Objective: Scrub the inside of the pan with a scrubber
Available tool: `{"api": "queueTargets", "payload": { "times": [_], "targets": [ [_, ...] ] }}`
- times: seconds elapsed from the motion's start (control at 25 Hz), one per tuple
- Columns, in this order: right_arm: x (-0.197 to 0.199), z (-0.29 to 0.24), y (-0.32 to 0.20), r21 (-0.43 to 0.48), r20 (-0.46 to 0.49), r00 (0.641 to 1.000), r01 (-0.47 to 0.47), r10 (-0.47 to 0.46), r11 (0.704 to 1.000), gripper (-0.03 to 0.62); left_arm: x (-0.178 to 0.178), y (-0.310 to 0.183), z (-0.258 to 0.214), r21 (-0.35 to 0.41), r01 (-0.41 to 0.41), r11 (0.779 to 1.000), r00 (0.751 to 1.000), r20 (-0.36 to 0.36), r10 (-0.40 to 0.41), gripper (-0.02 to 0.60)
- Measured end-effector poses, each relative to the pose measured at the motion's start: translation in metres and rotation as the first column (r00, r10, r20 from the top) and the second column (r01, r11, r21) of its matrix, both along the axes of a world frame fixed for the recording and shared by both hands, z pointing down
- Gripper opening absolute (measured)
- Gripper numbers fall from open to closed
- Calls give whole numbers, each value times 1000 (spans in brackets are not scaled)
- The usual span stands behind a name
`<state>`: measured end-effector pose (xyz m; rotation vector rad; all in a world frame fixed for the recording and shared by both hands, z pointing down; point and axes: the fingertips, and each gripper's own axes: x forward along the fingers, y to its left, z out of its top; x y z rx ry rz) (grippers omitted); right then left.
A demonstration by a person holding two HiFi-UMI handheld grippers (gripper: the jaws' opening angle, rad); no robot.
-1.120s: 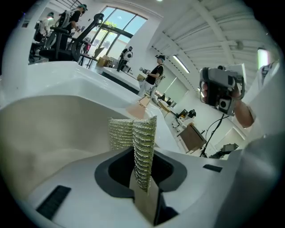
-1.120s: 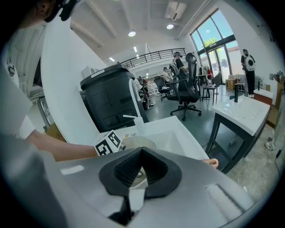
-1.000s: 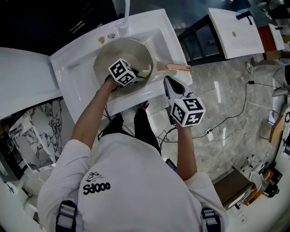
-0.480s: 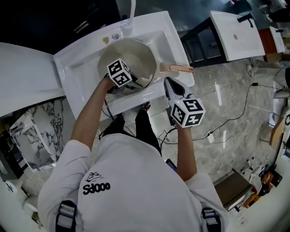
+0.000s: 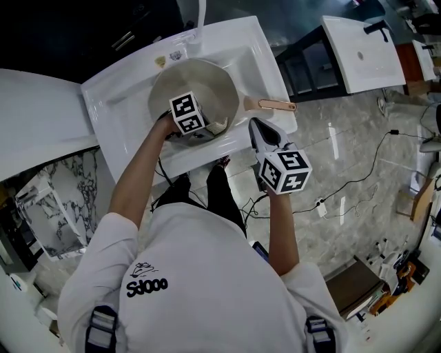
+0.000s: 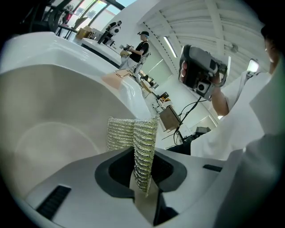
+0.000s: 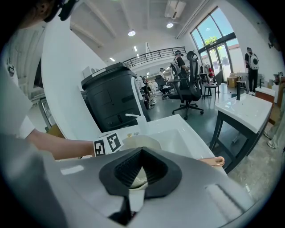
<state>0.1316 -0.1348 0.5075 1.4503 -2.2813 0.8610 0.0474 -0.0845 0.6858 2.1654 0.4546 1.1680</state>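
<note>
A cream pan [image 5: 207, 79] with a copper-coloured handle [image 5: 273, 105] sits in the white sink [image 5: 120, 103]. My left gripper [image 5: 210, 126] reaches into the pan near its front wall and is shut on a silvery mesh scrubber [image 6: 133, 133]. The scrubber stands folded above the jaws, against the pan's pale inner wall [image 6: 53, 111]. My right gripper [image 5: 257, 126] hovers just off the sink's front right corner, near the handle, shut with nothing in it. In the right gripper view, the pan [image 7: 141, 143] and the handle's end [image 7: 214, 160] show beyond the closed jaws [image 7: 141, 153].
A tap [image 5: 202, 14] rises behind the sink. A white counter [image 5: 34, 117] lies to the left and a second basin [image 5: 358, 48] to the right. Cables [image 5: 344, 183] trail over the marble floor. A black bin [image 7: 111, 102] stands behind the sink.
The left gripper shifted slightly left and then right again inside the pan with the scrubber. The right gripper stayed where it was.
</note>
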Motion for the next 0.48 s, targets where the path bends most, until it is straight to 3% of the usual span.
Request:
{"api": "queueTargets", "payload": {
  "times": [0.32,0.48],
  "targets": [
    [22,6,-4,-15,-19,1000,-23,23,1000,9,18,-21,23,194,-39,980,996,88,22,77],
    [27,9,-7,-24,-12,1000,-25,25,999,9,21,-43,34,325,-68,943,989,147,21,77]
  ]
}}
